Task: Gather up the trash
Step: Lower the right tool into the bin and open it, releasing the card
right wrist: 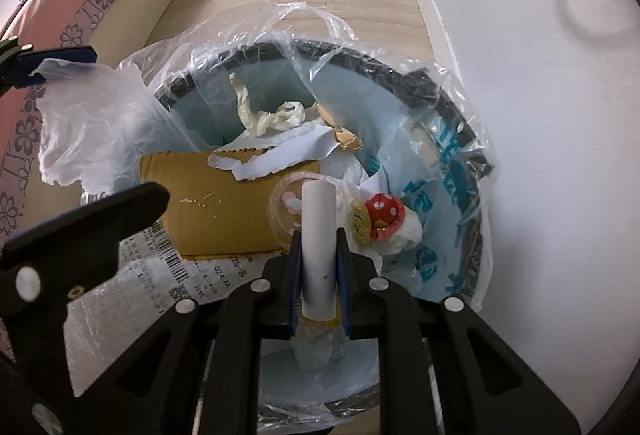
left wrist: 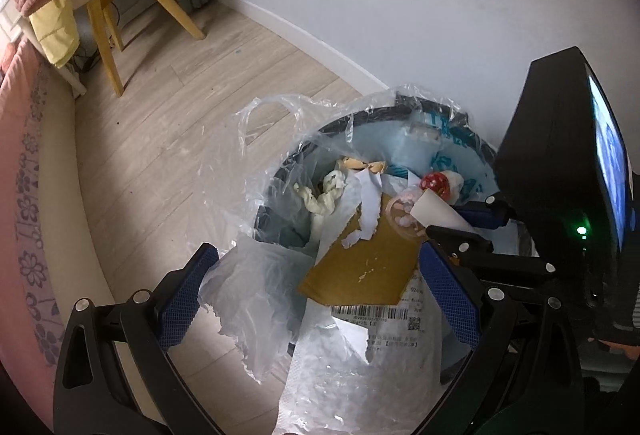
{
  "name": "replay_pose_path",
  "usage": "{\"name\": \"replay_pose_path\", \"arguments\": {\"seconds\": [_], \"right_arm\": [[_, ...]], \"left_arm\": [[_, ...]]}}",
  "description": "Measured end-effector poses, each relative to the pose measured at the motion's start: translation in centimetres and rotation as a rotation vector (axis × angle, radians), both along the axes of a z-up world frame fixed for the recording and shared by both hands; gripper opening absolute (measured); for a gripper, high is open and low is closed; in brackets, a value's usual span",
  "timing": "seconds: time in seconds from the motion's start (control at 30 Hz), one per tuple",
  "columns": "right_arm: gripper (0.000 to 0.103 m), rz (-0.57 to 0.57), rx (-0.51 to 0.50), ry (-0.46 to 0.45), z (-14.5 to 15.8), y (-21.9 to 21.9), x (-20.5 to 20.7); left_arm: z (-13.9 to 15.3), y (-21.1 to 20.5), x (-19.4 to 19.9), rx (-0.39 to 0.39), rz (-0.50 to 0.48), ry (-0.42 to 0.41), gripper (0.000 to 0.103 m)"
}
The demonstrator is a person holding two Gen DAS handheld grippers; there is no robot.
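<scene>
The white paper tube (right wrist: pixel 318 235) is clamped between the pads of the right gripper (right wrist: pixel 319 267), its long axis running forward along the fingers and its free end projecting ahead of the fingertips. That free end stands over the open mouth of the trash bin (right wrist: pixel 452 103), directly above the litter already inside. From the left wrist view the same tube (left wrist: pixel 434 213) shows tilted, its outer end over the bin's near right portion.

Ahead and below the right gripper lie a clear plastic lid (right wrist: pixel 288 207), a red spotted mushroom-like item (right wrist: pixel 384 211) just to the right, and a cardboard sheet (right wrist: pixel 224 207) to the left. Whether the tube touches the lid cannot be determined.

The left gripper (left wrist: pixel 320 289) stands wide, jaws well apart, holding nothing firmly visible; the clear bin liner (left wrist: pixel 256 267) drapes between its fingers, and one pad appears to rest against a liner flap (right wrist: pixel 80 103). Grip on that flap cannot be confirmed.

Judgement: the right gripper is the nearer and only loaded one; the tube sits above the bin, so release calls for opening the jaws, with little travel needed. Risk: the tube rolling off the cardboard sheet toward the bin's edge.
</scene>
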State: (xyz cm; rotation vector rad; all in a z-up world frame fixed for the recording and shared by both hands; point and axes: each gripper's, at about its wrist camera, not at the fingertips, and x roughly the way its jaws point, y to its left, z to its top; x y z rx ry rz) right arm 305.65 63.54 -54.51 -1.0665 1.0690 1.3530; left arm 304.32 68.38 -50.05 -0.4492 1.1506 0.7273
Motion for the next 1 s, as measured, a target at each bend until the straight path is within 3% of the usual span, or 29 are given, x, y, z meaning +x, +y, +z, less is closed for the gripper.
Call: {"name": "replay_pose_path", "arguments": {"seconds": [0.33,0.47,0.67,0.77,0.87,1.0], "right_arm": [[0.016,0.029,-0.003,-0.002,-0.4,0.1,-0.1],[0.022,0.027,0.006,-0.023,-0.1,0.1,-0.2],[0.023,0.031,0.012,-0.024,0.4,0.8,-0.4],[0.038,0.037,0.017,-0.039,0.3,1.0,-0.5],[0.044,0.023,0.027,-0.049,0.4,0.9,-0.5],[0.060,0.013,0.046,-0.066,0.5,1.0,-0.8]], "left_arm": [[0.1,0.8,-0.7,0.008,0.022,0.011,0.097],[0.3,1.3,-0.9,0.006,0.041,0.008,0.097],[0.7,1.3,-1.2,0.001,0.043,-0.003,0.097],[0.6,1.3,-1.2,-0.006,0.039,0.000,0.097],[0.5,1.2,-1.2,-0.003,0.032,0.004,0.097],[0.4,1.3,-1.4,-0.006,0.037,0.004,0.097]]}}
